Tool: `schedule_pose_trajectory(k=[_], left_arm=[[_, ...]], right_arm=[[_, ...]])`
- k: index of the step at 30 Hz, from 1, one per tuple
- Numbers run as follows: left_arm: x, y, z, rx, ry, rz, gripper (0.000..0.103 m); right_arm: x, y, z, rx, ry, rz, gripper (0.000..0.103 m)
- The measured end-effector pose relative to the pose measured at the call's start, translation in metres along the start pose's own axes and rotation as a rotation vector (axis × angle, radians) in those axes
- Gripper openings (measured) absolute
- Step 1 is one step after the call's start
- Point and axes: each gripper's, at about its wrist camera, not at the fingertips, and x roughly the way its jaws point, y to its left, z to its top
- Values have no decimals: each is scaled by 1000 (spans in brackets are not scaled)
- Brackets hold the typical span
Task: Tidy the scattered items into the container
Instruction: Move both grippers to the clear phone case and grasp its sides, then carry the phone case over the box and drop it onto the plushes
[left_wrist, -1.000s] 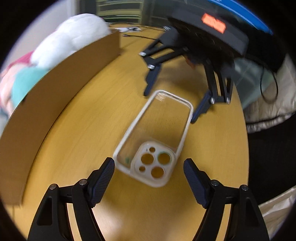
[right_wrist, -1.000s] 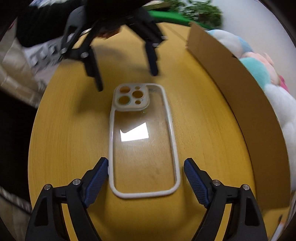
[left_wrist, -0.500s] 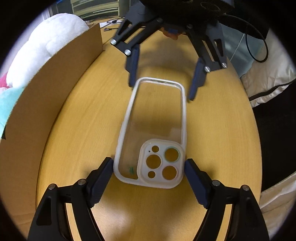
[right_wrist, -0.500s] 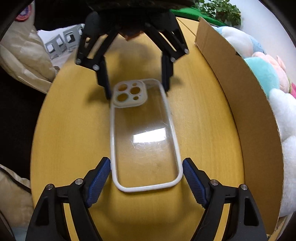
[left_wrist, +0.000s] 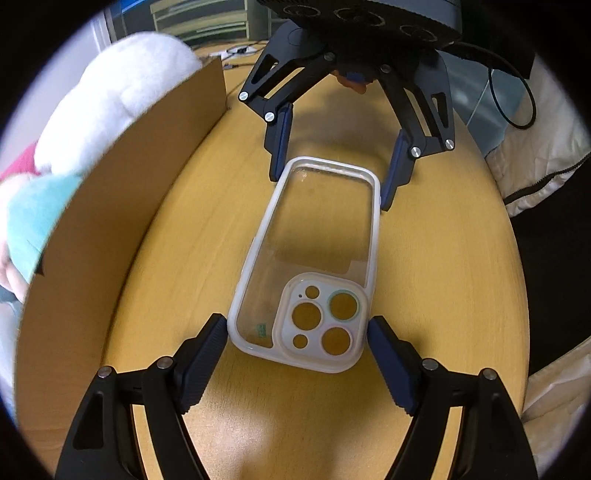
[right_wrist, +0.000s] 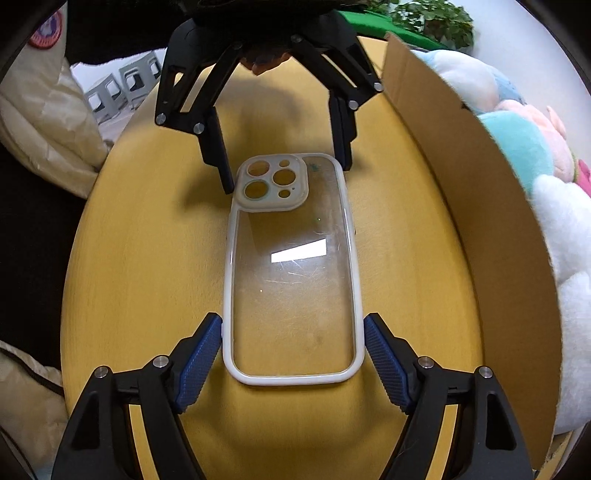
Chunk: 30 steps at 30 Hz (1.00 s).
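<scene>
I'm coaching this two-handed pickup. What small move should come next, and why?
Probably close both grippers. The left gripper brackets the camera end of the phone case, the right gripper the plain end; fingers sit beside its rim, and it lies flat on the table.

Phone case (left_wrist: 314, 254) on wooden table (left_wrist: 443, 277)

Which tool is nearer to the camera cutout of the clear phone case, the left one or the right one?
Left. The left tool straddles the end of the phone case that holds the camera cutout. The right tool straddles the opposite, plain end.
</scene>
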Motion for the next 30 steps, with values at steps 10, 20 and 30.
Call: schedule_pose_trajectory(k=[10, 20, 30], left_arm=[[-9, 0, -13, 32, -3, -20, 78], [-121, 35, 2, 102, -135, 171, 77], [-189, 189, 90, 118, -175, 307, 77]], right_arm=[[-2, -3, -3, -38, 5, 23, 81], [-69, -47, 27, -116, -59, -102, 81], [-141, -145, 109, -243, -31, -278, 81]])
